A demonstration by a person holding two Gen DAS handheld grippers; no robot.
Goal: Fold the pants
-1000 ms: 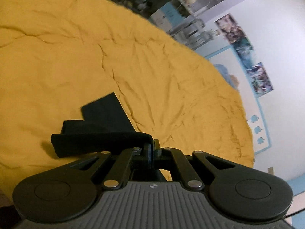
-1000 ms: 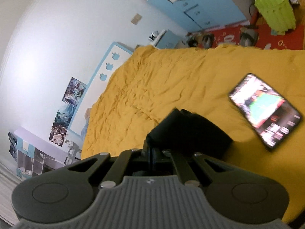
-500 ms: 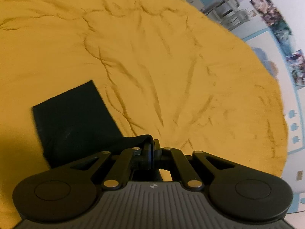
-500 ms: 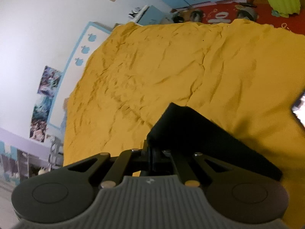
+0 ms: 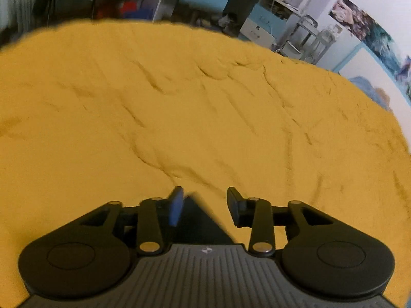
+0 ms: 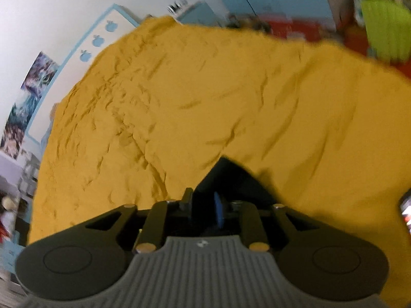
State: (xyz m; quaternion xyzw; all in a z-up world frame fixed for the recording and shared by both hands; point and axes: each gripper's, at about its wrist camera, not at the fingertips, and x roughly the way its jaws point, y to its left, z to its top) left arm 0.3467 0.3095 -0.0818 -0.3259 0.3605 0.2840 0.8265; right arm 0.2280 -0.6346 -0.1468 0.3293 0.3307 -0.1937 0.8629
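In the left wrist view, the left gripper [image 5: 204,205] hangs with its fingers spread wide and nothing between them; a dark corner of the pants [image 5: 197,220] lies flat on the yellow bedsheet [image 5: 205,107] just below and behind the fingertips. In the right wrist view, the right gripper [image 6: 203,205] is also parted, more narrowly, and the pants [image 6: 228,179] lie directly ahead of it, their corner pointing away across the sheet. Judging by that, the right hand sits nearer the cloth. A phone [image 6: 405,210] shows at the right edge.
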